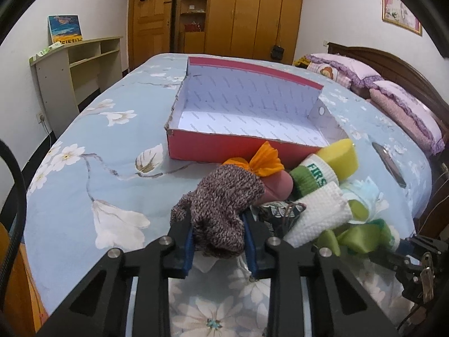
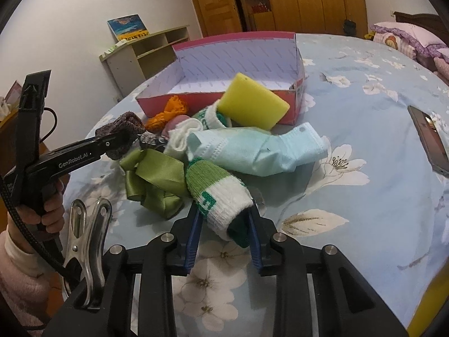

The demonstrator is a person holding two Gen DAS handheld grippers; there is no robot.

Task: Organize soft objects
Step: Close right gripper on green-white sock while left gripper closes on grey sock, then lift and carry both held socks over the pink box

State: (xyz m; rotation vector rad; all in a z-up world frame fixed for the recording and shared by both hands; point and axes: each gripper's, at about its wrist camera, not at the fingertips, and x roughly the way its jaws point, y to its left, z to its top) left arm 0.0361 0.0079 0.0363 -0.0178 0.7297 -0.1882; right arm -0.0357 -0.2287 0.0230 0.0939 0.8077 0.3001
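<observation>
Left gripper clamped on brown knit glove, long axis pointing away toward box. Right gripper clamped on green-and-white sock, cuff nearest, toe angled up-left. Beyond: green ribbon, blue face mask, yellow sponge. Farthest, red cardboard box, open, on floral bedspread.

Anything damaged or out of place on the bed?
The box looks damaged: its right end wall is splayed outward and its left rim is ragged. A phone lies on the bedspread, a hard item beside the pile.
</observation>
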